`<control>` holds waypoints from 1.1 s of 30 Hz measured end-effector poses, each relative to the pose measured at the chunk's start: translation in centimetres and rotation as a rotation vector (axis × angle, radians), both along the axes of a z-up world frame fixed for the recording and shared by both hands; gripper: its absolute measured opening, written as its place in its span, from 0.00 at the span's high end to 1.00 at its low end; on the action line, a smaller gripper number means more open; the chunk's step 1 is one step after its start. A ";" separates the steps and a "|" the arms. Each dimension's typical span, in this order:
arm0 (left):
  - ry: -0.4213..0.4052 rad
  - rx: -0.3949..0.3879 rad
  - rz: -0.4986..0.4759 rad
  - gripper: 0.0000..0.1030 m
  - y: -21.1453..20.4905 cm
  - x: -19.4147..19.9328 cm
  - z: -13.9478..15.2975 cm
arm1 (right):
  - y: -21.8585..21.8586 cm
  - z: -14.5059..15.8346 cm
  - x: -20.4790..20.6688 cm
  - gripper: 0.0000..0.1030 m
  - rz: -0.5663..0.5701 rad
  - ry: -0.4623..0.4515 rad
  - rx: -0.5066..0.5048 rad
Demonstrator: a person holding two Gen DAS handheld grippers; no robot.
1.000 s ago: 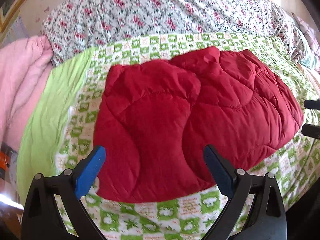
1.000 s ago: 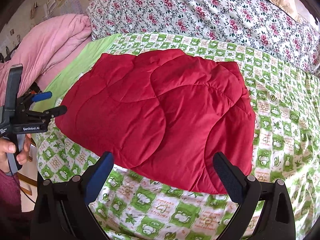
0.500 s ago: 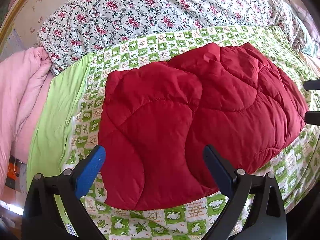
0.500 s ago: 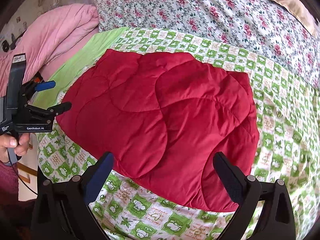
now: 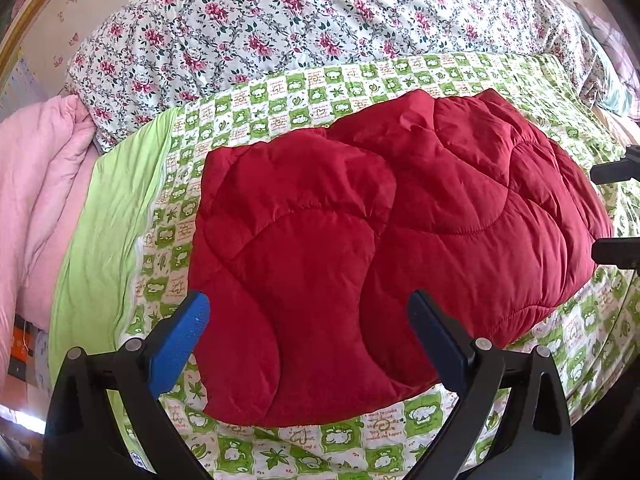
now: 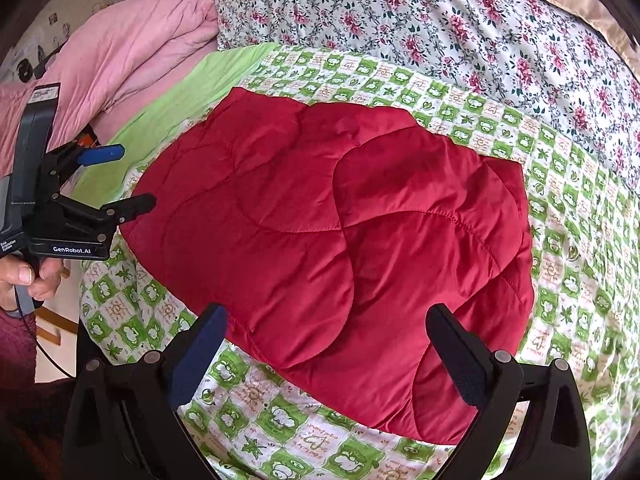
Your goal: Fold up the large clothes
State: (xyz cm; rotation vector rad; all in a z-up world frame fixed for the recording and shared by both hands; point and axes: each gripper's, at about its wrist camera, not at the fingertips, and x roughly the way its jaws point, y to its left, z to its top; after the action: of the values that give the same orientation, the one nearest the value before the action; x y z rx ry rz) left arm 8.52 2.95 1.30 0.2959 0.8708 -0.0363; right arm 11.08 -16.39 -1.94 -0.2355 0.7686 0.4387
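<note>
A red quilted jacket [image 5: 380, 248] lies folded in a thick, roughly rectangular bundle on the green checked bedspread [image 5: 360, 76]. My left gripper [image 5: 308, 332] hovers open over its near left corner, holding nothing. In the right wrist view the same red jacket [image 6: 340, 240] fills the middle, and my right gripper [image 6: 326, 344] is open above its near edge, also holding nothing. The left gripper [image 6: 132, 178] shows there at the jacket's left edge, held by a hand [image 6: 24, 280]. The right gripper's two fingertips [image 5: 616, 172] poke in at the jacket's right edge.
A floral quilt [image 5: 320, 20] is heaped behind the jacket. A pink duvet [image 5: 36, 184] lies bunched at the left beside a lime green sheet [image 5: 104, 240]. The bed's near edge runs just below both grippers, with floor at the lower left.
Both cameras have shifted a little, so the jacket sits lower in the right wrist view. Both grippers stay open and the jacket has not moved.
</note>
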 end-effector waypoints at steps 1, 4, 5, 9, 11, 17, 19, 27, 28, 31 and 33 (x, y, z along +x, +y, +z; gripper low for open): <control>0.003 -0.001 0.002 0.03 0.0 0.1 0.0 | 0.0 0.1 0.1 0.03 0.002 0.001 -0.002; 0.012 -0.001 0.008 0.03 0.1 0.4 -0.2 | 0.1 0.1 0.4 0.03 0.003 0.004 -0.009; 0.013 0.000 0.011 0.03 0.1 0.4 -0.2 | 0.1 0.1 0.4 0.03 0.005 0.005 -0.009; 0.018 0.000 0.014 0.03 0.2 0.8 -0.3 | 0.2 0.2 0.7 0.03 0.010 0.006 -0.015; 0.022 -0.003 0.013 0.03 0.2 0.9 -0.3 | 0.1 0.3 0.8 0.03 0.012 0.006 -0.019; 0.027 0.006 0.014 0.03 0.1 1.3 -0.3 | 0.1 0.3 1.1 0.03 0.012 0.007 -0.019; 0.023 0.006 0.012 0.03 0.0 1.4 -0.3 | 0.0 0.4 1.3 0.03 0.011 0.009 -0.020; 0.015 0.007 0.011 0.03 0.0 1.6 -0.1 | 0.1 0.5 1.8 0.03 0.013 0.010 -0.025; 0.016 0.010 0.012 0.03 0.0 1.6 -0.1 | 0.0 0.5 1.8 0.02 0.012 0.011 -0.025; 0.017 0.010 0.010 0.03 0.1 1.7 -0.1 | 0.1 0.5 1.9 0.02 0.012 0.012 -0.022; 0.017 0.009 0.008 0.03 0.0 1.7 -0.1 | 0.1 0.5 1.9 0.03 0.011 0.012 -0.022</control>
State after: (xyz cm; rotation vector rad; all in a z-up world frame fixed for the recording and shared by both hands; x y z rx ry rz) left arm 10.20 2.99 1.18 0.3007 0.8896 -0.0271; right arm 12.98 -16.31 -1.43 -0.2579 0.7847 0.4422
